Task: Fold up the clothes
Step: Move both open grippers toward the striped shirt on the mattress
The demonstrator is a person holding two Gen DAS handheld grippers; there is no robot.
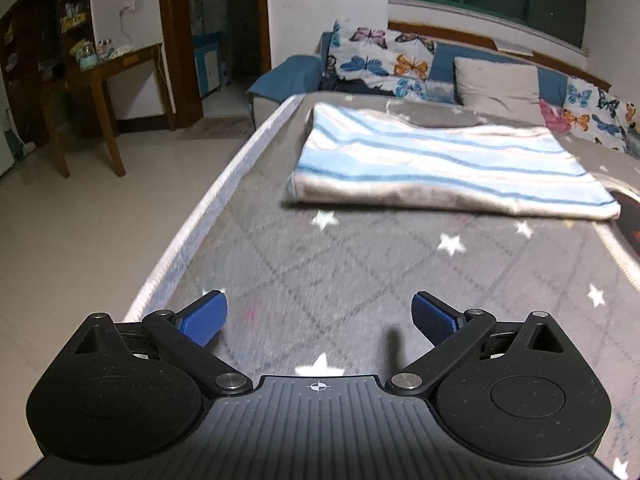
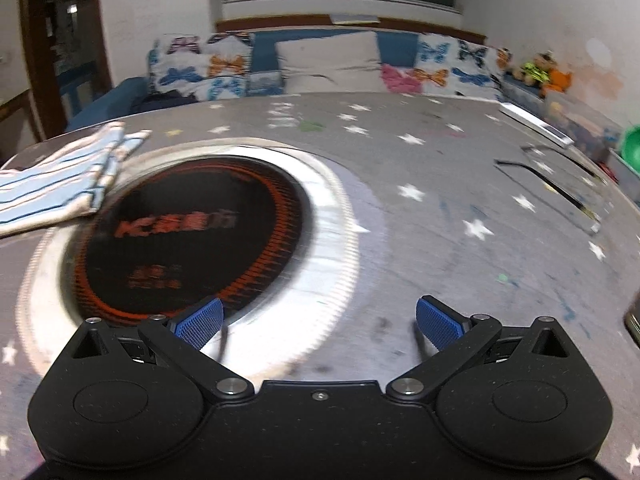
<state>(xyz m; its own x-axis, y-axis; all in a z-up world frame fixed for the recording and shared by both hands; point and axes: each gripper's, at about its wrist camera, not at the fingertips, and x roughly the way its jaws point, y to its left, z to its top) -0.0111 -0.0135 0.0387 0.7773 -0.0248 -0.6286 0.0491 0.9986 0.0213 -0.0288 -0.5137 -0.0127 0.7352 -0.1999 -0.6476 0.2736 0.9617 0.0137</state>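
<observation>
A folded blue-and-white striped cloth [image 1: 440, 164] lies flat on the grey star-patterned table cover [image 1: 320, 272], ahead of my left gripper [image 1: 319, 318]. The left gripper is open and empty, well short of the cloth's near edge. In the right wrist view the cloth's corner [image 2: 60, 184] shows at the far left. My right gripper [image 2: 319, 322] is open and empty, hovering above the rim of a round induction cooktop [image 2: 192, 236] set in the table.
The table's left edge [image 1: 200, 220] drops to a tiled floor. Butterfly-print cushions [image 1: 380, 60] and a grey pillow [image 1: 500, 84] line a blue sofa behind. A wooden side table [image 1: 100, 80] stands at left. Plush toys [image 2: 540, 74] and a green object [image 2: 630, 148] sit at right.
</observation>
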